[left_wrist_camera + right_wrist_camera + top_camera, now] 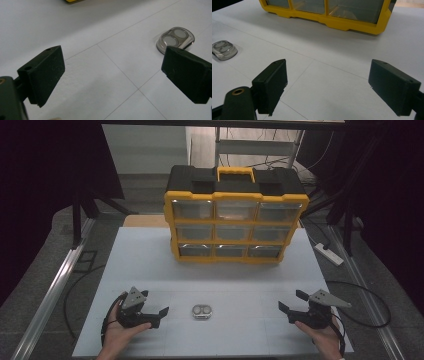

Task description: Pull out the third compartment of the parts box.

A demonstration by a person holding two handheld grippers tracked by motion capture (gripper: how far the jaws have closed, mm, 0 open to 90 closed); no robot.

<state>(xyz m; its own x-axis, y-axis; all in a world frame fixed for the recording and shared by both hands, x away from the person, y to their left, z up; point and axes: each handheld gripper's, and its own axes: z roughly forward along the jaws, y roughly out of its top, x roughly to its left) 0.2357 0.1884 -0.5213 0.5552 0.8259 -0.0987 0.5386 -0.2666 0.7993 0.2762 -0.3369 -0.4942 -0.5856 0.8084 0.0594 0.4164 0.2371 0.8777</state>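
A small clear case holding two round white pieces lies on the white table near its front edge, between the hands. My left gripper rests to its left, open and empty, jaws pointing right; the case sits just beyond its right jaw. My right gripper stands open and empty at the front right, jaws pointing left; the case lies far off to the left of its jaws. A yellow and black organizer with nine clear drawers stands at the back of the table.
The organizer's yellow base runs across the top of the right gripper view. A white power strip lies on the floor right of the table. Metal rails flank the table.
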